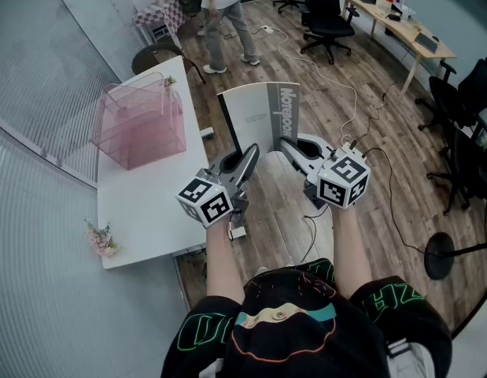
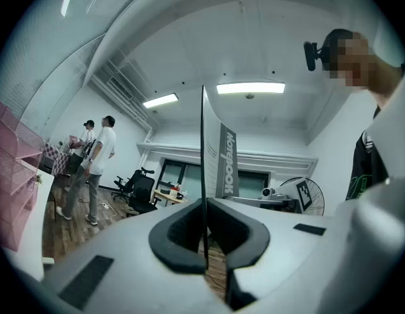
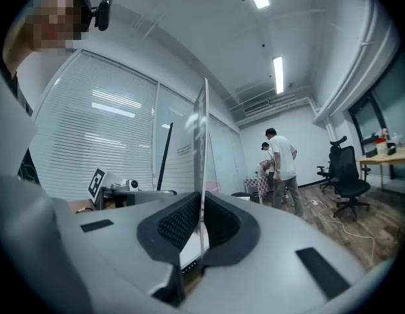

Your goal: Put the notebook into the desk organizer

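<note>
The notebook (image 1: 255,118) is held upright in the air over the wooden floor, to the right of the white table (image 1: 141,211). It is a pale cover with a grey band printed "Notebook". My left gripper (image 1: 249,156) is shut on its left lower edge and my right gripper (image 1: 287,145) on its right lower edge. In the left gripper view the cover (image 2: 203,146) runs edge-on between the shut pads of the left gripper (image 2: 205,233). The right gripper (image 3: 200,231) pinches a thin cover (image 3: 203,142) the same way. The pink wire desk organizer (image 1: 141,124) stands on the table's far end.
Two people (image 1: 215,14) stand at the back near a checkered table. A dark chair (image 1: 160,55) sits behind the white table. Office chairs (image 1: 326,14), a long desk (image 1: 400,26), floor cables (image 1: 345,101) and a floor fan (image 1: 440,258) are to the right. A small flower sprig (image 1: 101,240) lies at the table's near-left corner.
</note>
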### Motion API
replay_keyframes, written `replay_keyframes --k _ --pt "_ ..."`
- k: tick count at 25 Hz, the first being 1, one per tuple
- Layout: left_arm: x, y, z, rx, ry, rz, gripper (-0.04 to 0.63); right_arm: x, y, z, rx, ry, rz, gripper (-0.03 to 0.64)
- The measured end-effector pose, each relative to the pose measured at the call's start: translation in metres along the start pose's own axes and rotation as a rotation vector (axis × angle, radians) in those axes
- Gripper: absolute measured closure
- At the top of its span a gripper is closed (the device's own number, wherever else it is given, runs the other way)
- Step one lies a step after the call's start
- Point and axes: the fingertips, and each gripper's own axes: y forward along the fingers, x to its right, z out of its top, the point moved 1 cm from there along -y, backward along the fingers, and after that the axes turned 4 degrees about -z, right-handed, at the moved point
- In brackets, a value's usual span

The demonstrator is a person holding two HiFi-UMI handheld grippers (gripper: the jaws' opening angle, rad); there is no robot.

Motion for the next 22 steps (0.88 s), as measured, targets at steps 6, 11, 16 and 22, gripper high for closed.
replay_keyframes --k 6,11,16,22 --pt "-0.003 0.011 -0.005 0.000 -0.004 0.000 0.589 0.013 -0.002 -0.004 -0.009 0.030 -0.013 0.600" --pt "-0.005 0.025 -0.012 0.005 -0.031 -0.004 0.588 0.027 -0.006 -0.007 -0.016 0.007 -0.013 0.600" --pt "-0.007 0.039 -0.012 0.033 -0.052 -0.012 0.589 0.043 -0.006 -0.003 0.006 0.010 -0.003 0.600" --pt "-0.020 0.047 -0.011 0.046 -0.051 0.021 0.589 0.056 0.005 -0.002 0.009 0.002 0.027 0.600"
